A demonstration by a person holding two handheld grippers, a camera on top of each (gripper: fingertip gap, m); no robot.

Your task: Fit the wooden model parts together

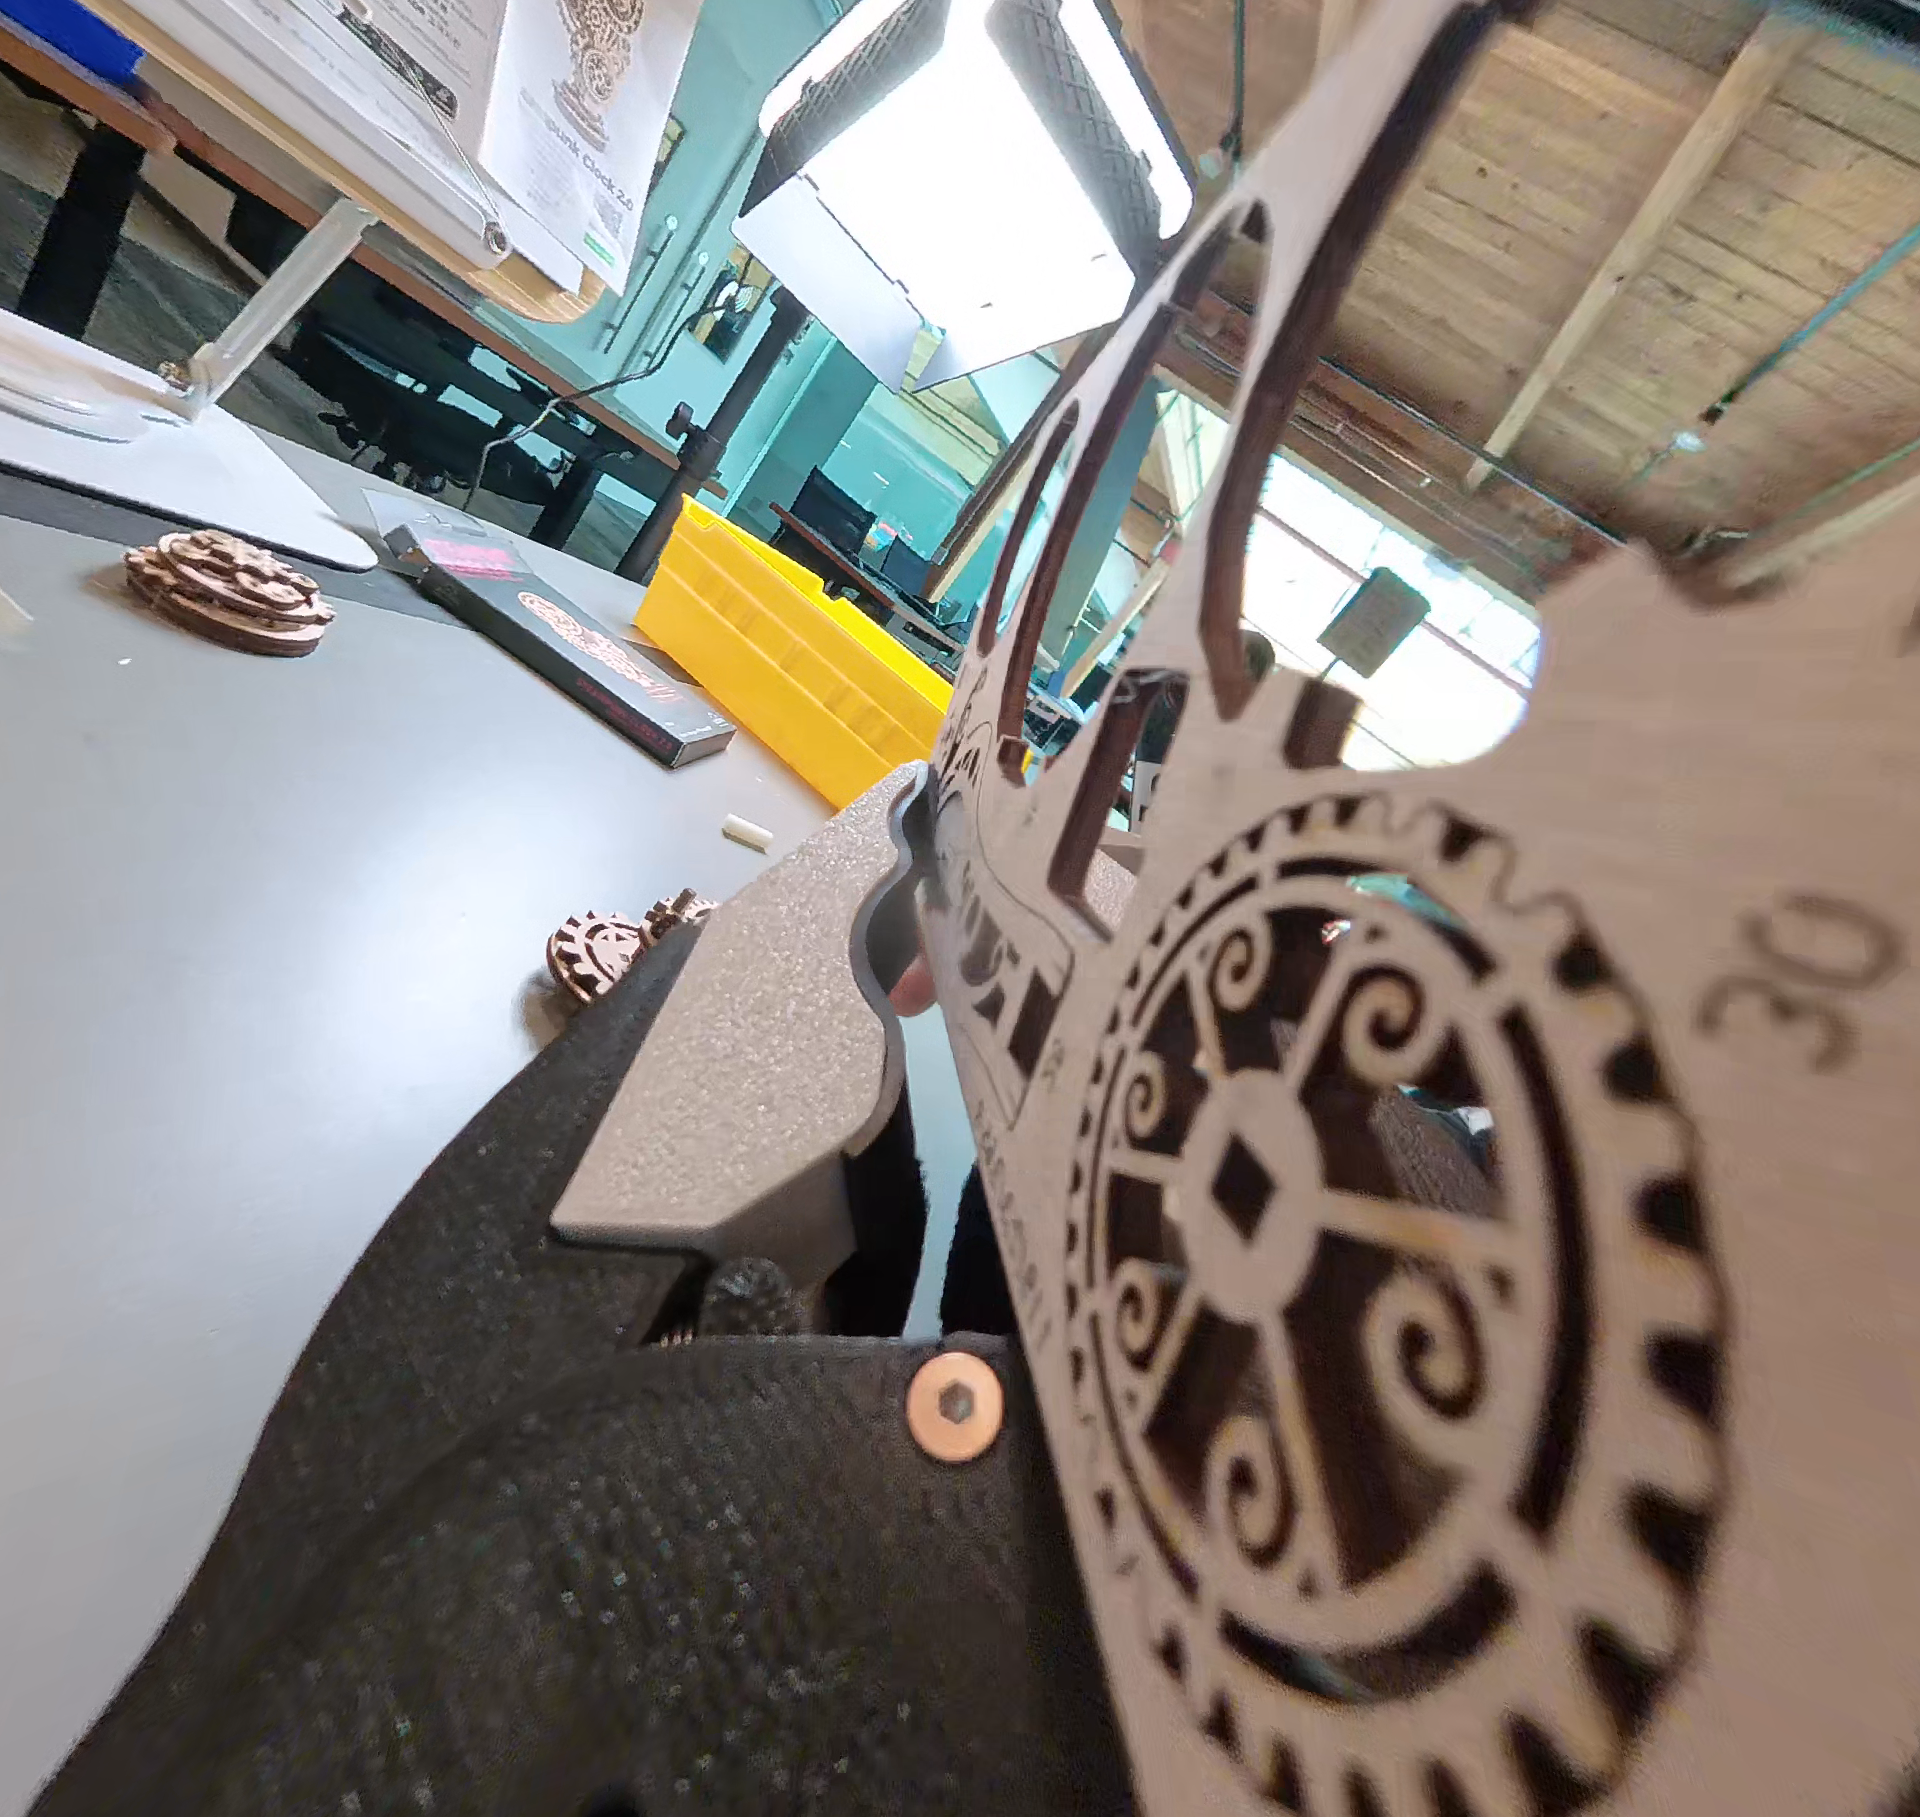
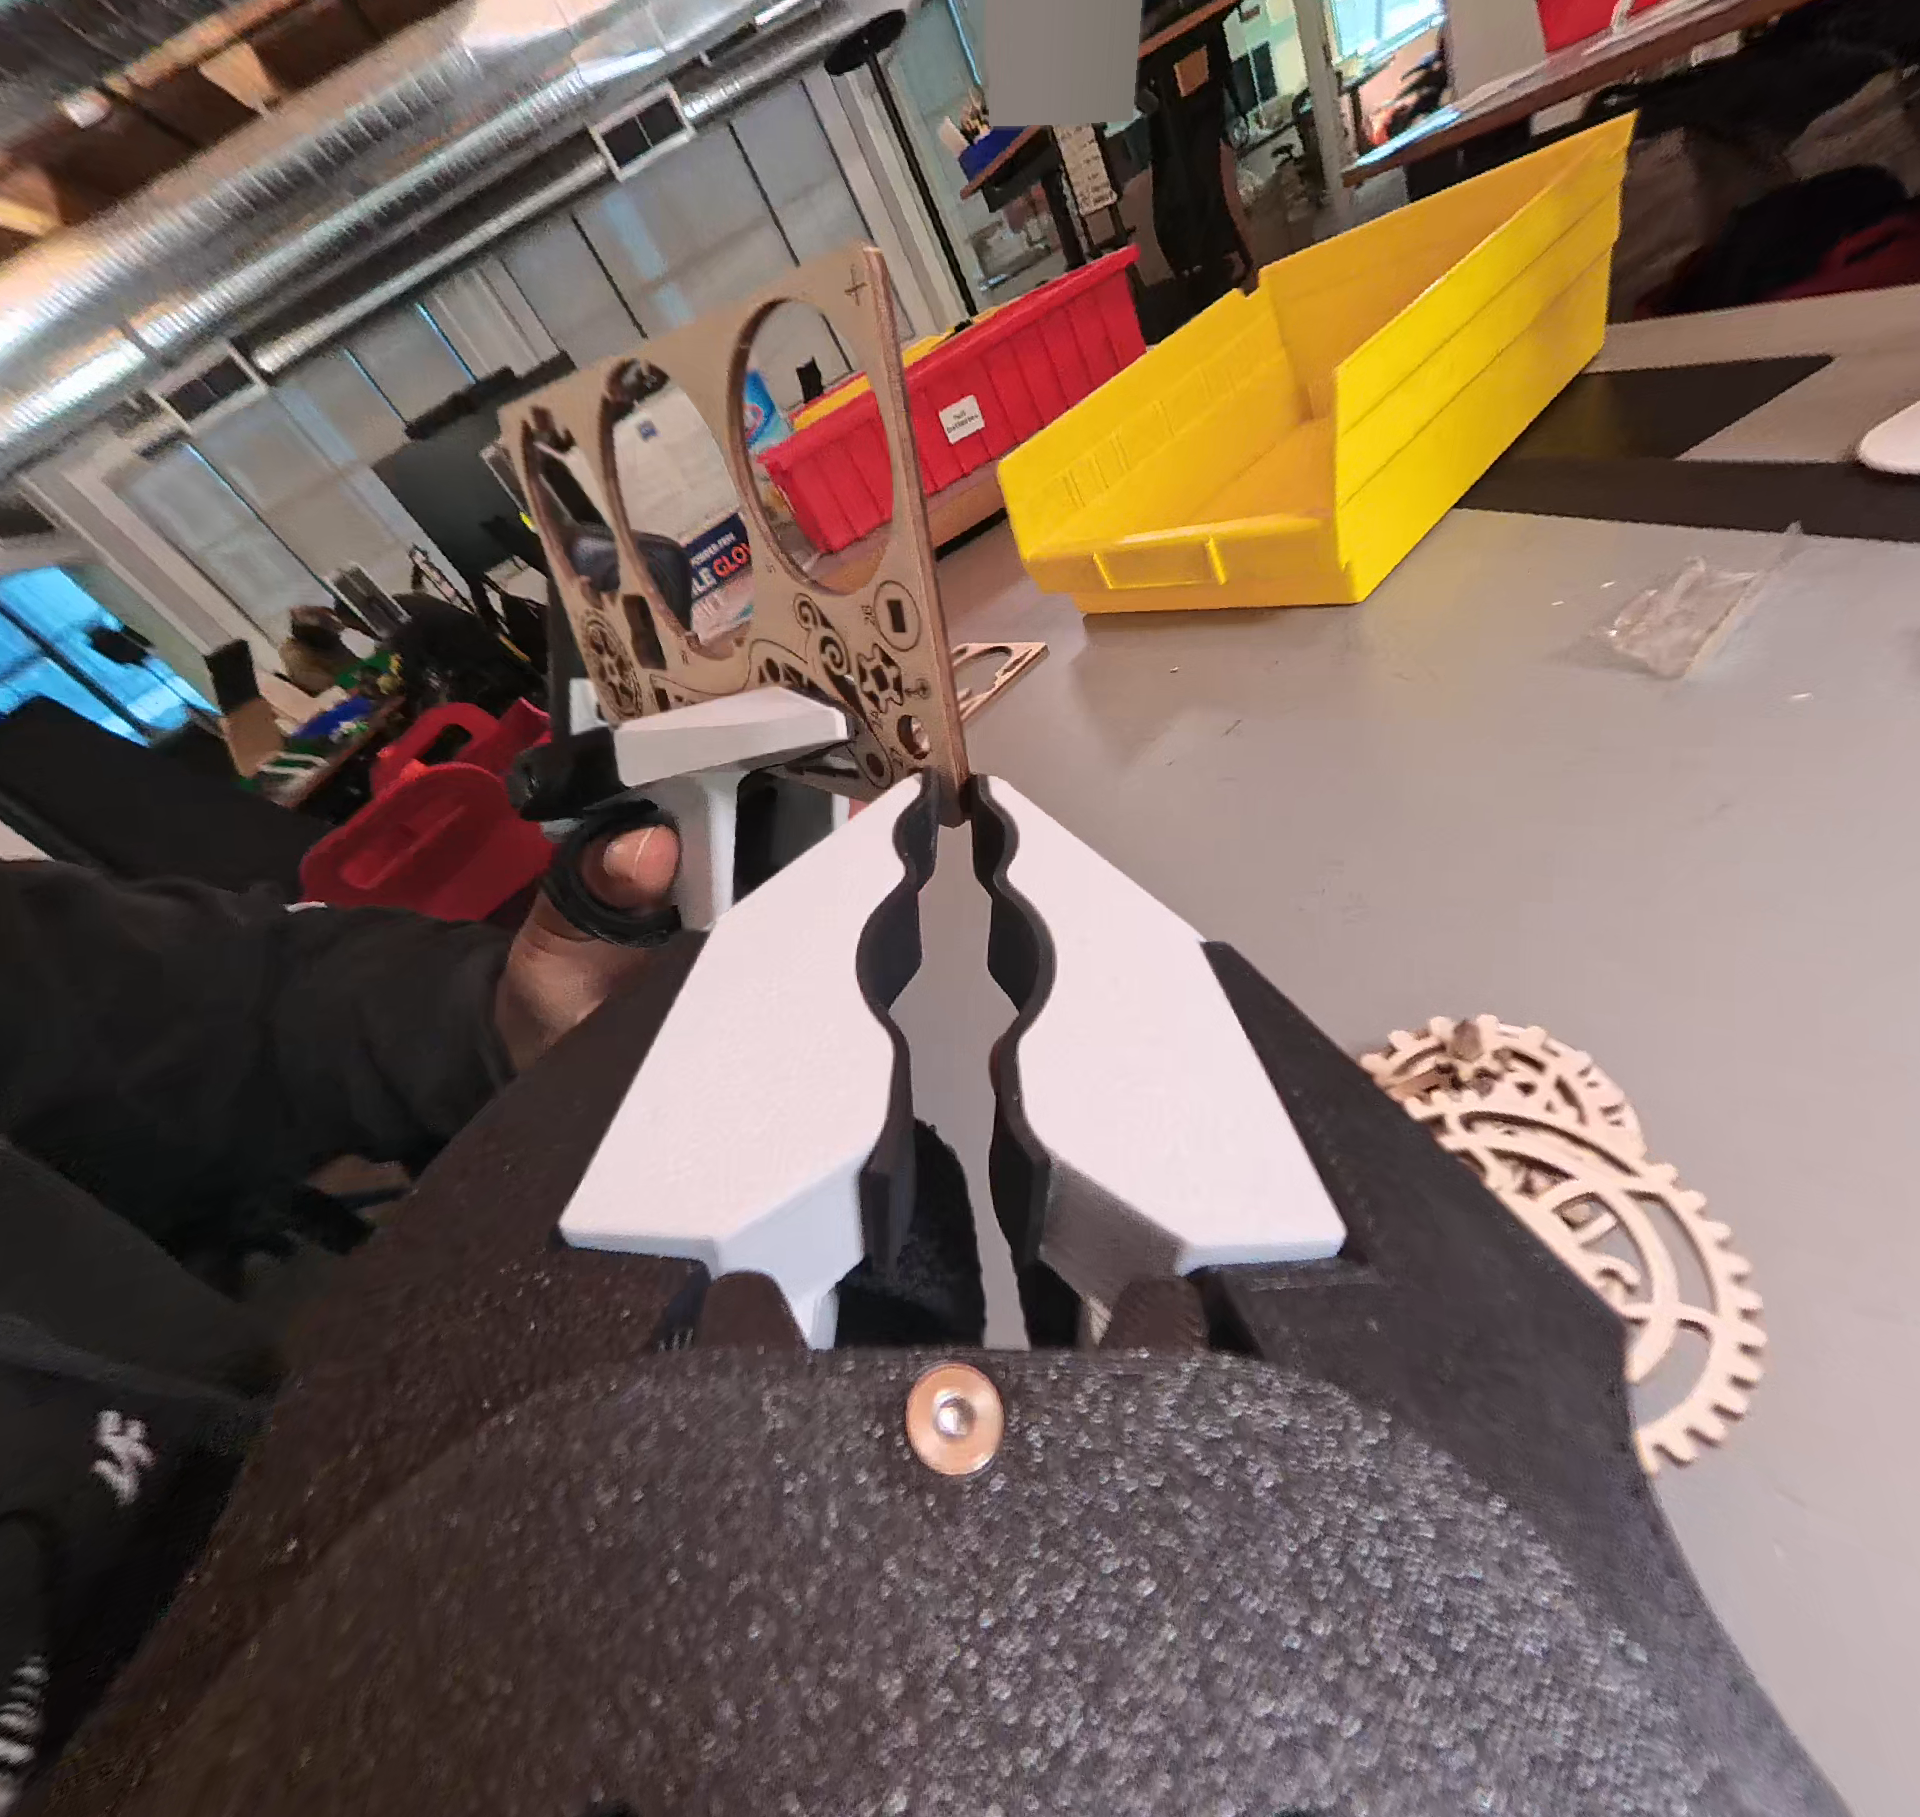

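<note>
Sheet: the plywood sheet [image 2: 727,520] of laser-cut parts stands upright on edge, off the table [image 2: 1351,884], held between both tools
Right gripper [image 2: 948,801]: clenched on the sheet's near vertical edge, both dark pads pressing the thin wood at its lower corner
Left gripper [image 2: 821,739]: reaches in from the left and grips the sheet's lower part; one finger [image 1: 727,1040] lies flat on the face, the other is hidden behind the wood, so the sheet looks held
Key relation: the sheet rises straight up from the right tips, its long axis running away and leftward; the uncut gear [image 1: 1351,1352] sits low, close beside the left finger
Nearer hand: judged left, as its tips are already by the gear
Loose parts: a built gear set [image 2: 1558,1227] lies on the table just right of the right tool; another stack [image 1: 229,578] lies further off
Room: a yellow bin [image 2: 1403,417] stands well beyond; the table in between is open, so there is space to tilt or lower the sheet
</note>
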